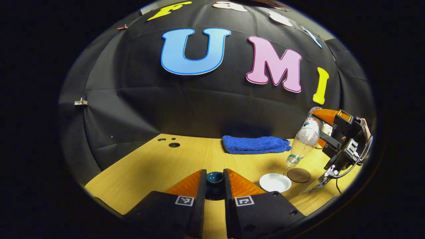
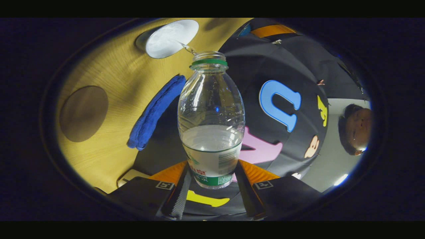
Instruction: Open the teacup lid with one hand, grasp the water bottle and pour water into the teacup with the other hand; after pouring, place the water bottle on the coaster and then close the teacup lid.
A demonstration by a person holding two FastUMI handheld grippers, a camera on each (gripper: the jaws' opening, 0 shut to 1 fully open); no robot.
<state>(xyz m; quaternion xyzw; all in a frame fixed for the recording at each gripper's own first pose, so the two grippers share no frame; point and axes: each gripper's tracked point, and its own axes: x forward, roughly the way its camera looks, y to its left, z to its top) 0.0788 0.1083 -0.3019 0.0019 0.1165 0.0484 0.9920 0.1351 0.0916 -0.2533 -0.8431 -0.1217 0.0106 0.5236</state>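
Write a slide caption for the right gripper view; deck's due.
Right gripper tips water bottle, pouring into white teacup.

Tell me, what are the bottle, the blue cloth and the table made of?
Bottle: looks like clear, shiny plastic, since you can see water and the wall through it. Cloth: soft, fuzzy fabric, probably a towel, folded with rounded edges. Table: pale wood or wood-look board with fine grain lines, matte.

Clear glossy plastic bottle [image 2: 211,126], matt wood-grain table [image 1: 186,159], fuzzy cloth [image 1: 255,144].
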